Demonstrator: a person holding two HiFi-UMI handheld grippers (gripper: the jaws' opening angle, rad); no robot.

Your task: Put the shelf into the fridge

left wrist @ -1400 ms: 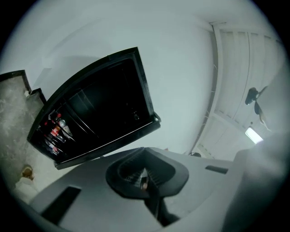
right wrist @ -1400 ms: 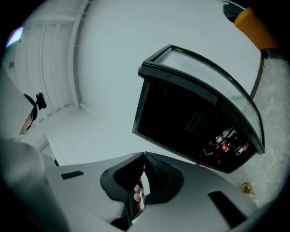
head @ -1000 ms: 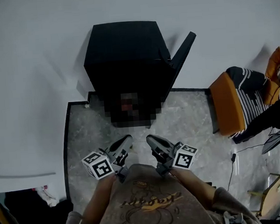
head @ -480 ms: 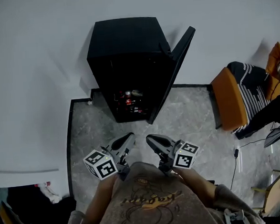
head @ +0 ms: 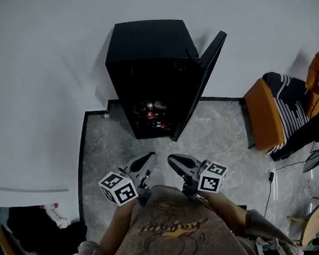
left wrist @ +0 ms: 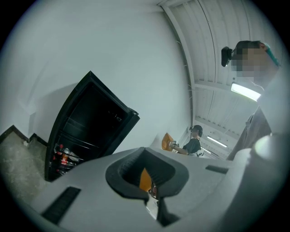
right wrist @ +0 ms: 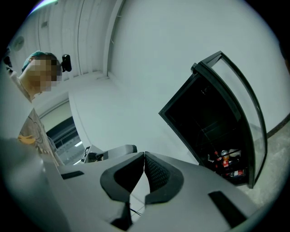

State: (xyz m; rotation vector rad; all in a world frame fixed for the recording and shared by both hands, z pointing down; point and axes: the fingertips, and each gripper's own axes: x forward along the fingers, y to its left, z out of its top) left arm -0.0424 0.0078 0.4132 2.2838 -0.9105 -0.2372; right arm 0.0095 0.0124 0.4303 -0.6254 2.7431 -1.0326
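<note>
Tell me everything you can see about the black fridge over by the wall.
The fridge is a small, upright black cabinet with a matte look. It stands on the grey stone-patterned floor with its back toward the white wall. Its door sits on the right side in the head view and is swung wide open. The inside is dark, and red-labelled bottles or cans sit at the bottom. Apart from the floor, nothing is seen touching it.

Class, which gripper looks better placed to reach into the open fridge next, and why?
Left, slightly: the left gripper points at the fridge opening, while the right gripper sits nearer the lower edge of its open door. Both are shut and empty.
</note>
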